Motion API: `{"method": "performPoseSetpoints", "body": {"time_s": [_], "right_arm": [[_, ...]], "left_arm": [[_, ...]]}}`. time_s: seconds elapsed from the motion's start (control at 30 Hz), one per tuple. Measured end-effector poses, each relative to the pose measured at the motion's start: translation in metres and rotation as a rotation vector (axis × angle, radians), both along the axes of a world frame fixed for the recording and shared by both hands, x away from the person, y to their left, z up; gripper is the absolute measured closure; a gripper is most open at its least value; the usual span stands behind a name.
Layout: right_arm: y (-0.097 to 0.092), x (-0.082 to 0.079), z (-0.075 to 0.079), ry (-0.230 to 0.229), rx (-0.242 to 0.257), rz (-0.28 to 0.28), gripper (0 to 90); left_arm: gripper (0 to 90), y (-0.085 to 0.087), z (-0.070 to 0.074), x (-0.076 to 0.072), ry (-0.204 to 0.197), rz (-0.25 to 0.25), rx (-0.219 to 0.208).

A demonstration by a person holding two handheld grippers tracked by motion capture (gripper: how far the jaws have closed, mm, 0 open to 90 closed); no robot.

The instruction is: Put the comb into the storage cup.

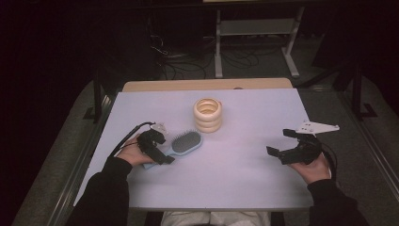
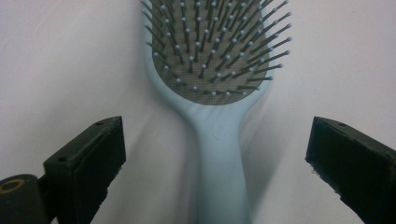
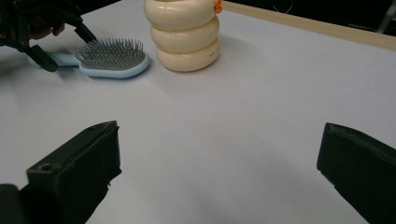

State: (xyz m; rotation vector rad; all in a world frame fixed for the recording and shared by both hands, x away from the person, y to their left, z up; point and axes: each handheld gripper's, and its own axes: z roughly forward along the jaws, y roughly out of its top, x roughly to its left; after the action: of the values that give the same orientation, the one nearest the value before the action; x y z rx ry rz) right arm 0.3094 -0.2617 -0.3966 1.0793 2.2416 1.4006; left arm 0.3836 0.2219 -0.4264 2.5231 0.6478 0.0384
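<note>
Our left gripper (image 2: 215,154) straddles the hairbrush (image 2: 219,140).
Its handle lies between our wide-spread fingers (image 2: 88,158), touching neither; our right gripper (image 3: 219,172) gapes empty.

Pale blue hairbrush (image 1: 186,142) flat on a white table (image 1: 235,174), bristles up, handle toward the near left. Just beyond its head, apart from it, an upright cream holder (image 1: 207,115) shaped like three stacked rings, open at the top. Bare wooden strip (image 1: 207,84) along the far table edge. Farther back, on a dark floor, tangled cables (image 1: 188,59) and a grey metal stand (image 1: 256,28).
</note>
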Motion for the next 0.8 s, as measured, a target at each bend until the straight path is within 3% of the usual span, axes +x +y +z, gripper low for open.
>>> {"method": "performPoseSetpoints", "body": {"time_s": [0.37,0.47,0.7,0.8], "right_arm": [[0.0010,0.0003,-0.0007,0.007,-0.006,0.004,0.0],[0.0011,0.0004,-0.0009,0.008,-0.009,0.004,0.0],[0.0015,0.0008,-0.0014,0.011,-0.016,0.004,0.0],[0.0015,0.0008,-0.0015,0.012,-0.016,0.005,0.0]], "left_arm": [[18.7,0.0063,-0.0029,0.0066,0.015,0.030,0.033],[24.1,0.0063,-0.0013,0.0056,-0.003,0.017,0.034],[37.4,0.0028,0.0003,0.0061,0.006,-0.007,0.052],[47.2,-0.0006,0.0014,0.0056,0.001,-0.021,0.072]]}}
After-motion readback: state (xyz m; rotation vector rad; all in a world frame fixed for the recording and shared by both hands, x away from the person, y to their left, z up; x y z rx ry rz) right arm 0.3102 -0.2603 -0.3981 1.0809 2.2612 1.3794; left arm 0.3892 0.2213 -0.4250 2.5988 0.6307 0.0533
